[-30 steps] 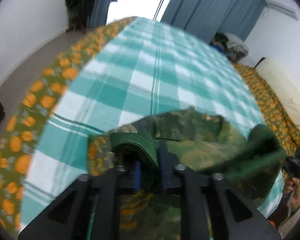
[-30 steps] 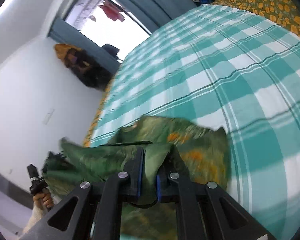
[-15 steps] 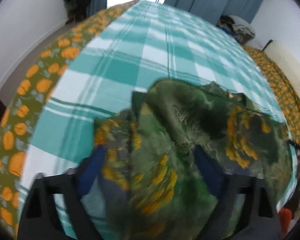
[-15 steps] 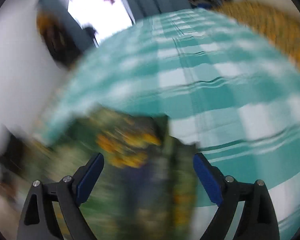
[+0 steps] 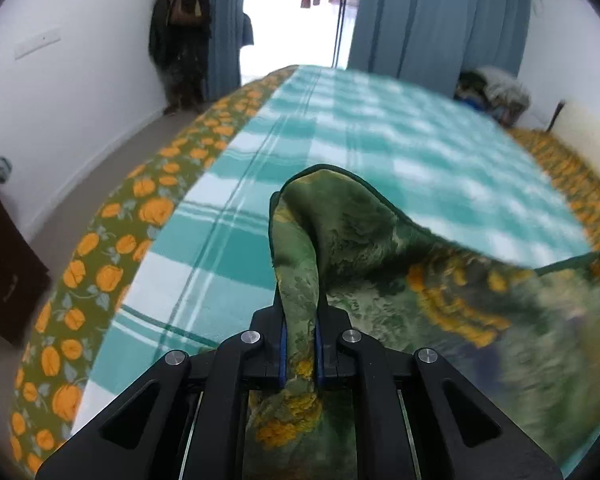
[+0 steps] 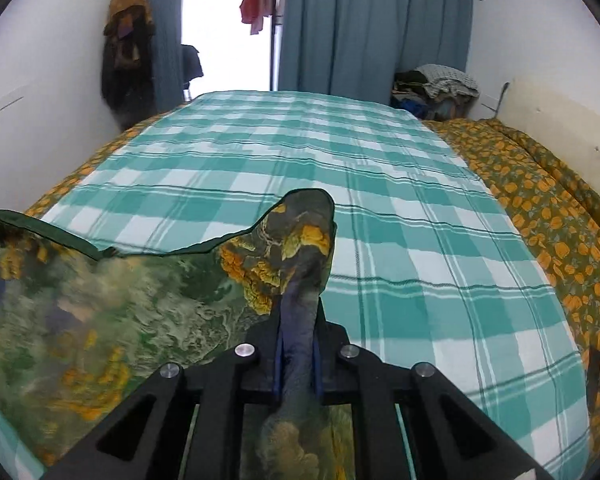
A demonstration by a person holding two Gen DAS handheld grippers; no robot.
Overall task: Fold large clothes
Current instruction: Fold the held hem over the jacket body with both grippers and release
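Clearly the folding is at an early stage: over the teal checked bedspread (image 6: 400,216) the green and orange patterned cloth (image 5: 380,248) hangs stretched in the air between both tools, with no finished fold lying on the bed. The left gripper (image 5: 299,344) is clamped tight on one bunched corner, the right gripper (image 6: 297,356) likewise on the other, so laying it flat and folding it remain.

The left gripper (image 5: 299,344) was clamped on a fold of the green and orange cloth (image 5: 364,248), which rose in a hump beyond the fingers and spread right, blurred, perhaps hanging free above the checked bedsheet (image 5: 380,136). Blue curtains (image 5: 432,16) hung behind.
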